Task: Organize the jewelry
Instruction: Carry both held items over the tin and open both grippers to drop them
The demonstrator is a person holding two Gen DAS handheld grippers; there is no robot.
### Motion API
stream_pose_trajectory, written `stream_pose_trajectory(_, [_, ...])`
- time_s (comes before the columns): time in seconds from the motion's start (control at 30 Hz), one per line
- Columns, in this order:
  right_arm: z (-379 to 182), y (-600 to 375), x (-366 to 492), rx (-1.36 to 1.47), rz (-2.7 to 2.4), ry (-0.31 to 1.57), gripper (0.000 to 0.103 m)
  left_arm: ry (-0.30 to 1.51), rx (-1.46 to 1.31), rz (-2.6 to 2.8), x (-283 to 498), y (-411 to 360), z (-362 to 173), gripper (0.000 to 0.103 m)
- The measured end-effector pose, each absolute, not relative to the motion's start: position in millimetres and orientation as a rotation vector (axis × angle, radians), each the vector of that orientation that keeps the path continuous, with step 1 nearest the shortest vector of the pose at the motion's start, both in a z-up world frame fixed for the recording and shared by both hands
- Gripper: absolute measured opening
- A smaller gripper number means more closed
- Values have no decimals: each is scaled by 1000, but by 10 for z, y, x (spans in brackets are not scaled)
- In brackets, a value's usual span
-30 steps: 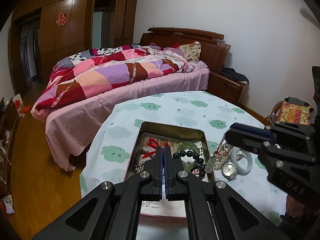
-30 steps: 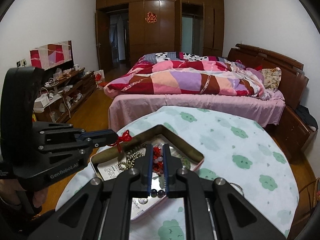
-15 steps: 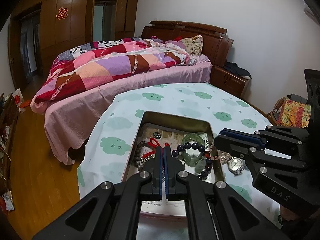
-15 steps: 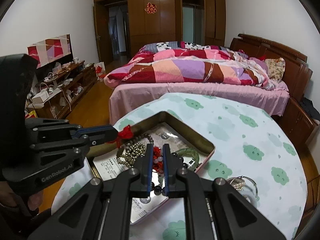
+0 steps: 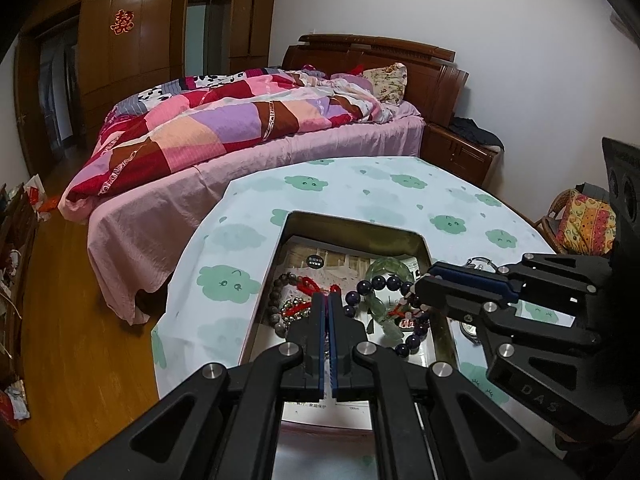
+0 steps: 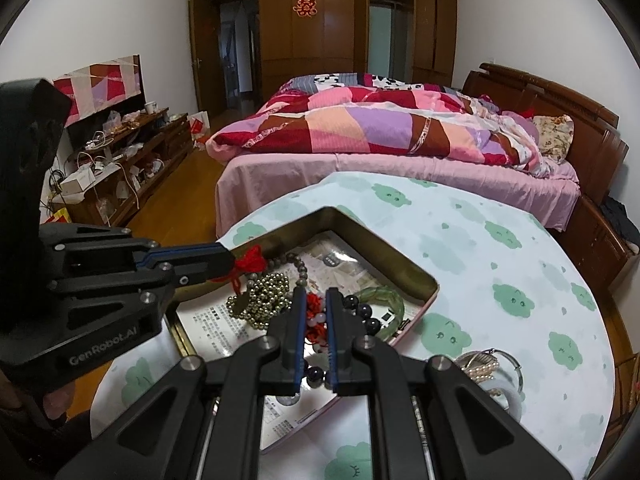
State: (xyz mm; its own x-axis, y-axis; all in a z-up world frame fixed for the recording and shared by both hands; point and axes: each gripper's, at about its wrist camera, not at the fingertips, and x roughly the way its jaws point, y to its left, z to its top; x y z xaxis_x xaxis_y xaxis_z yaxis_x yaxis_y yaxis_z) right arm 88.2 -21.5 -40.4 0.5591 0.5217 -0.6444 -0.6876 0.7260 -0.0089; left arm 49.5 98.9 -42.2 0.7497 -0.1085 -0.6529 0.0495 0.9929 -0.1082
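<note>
My left gripper is pinched shut on the red cord over the tin. My right gripper looks clamped on red string, I think. Both are limp, light and tangly, so grab the knot.

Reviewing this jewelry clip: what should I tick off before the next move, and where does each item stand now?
1. Left gripper shut on the red knot: ok.
2. Knot free of the gold bead chain: cannot tell.
3. Right gripper actually gripping something: cannot tell; red cord shows between its fingers.
4. Tin sitting flat on the table: ok.
5. All jewelry inside the tin: not ok; a pearl strand lies outside on the table.
</note>
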Motion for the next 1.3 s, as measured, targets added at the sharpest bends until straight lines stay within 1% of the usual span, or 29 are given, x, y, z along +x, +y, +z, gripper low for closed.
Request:
stream_pose_trajectory(0.4, [-434, -198, 892, -279, 718, 666, 11, 714, -87, -77, 489, 989, -428, 0])
stream_pose_trajectory(0.63, [-472, -209, 939, -282, 696, 661, 14, 712, -93, -70, 486, 1005, -423, 1])
stream_pose_trajectory(1.3, [-503, -185, 921, -286, 699, 665, 14, 722, -88, -53, 509, 1035, -442, 1])
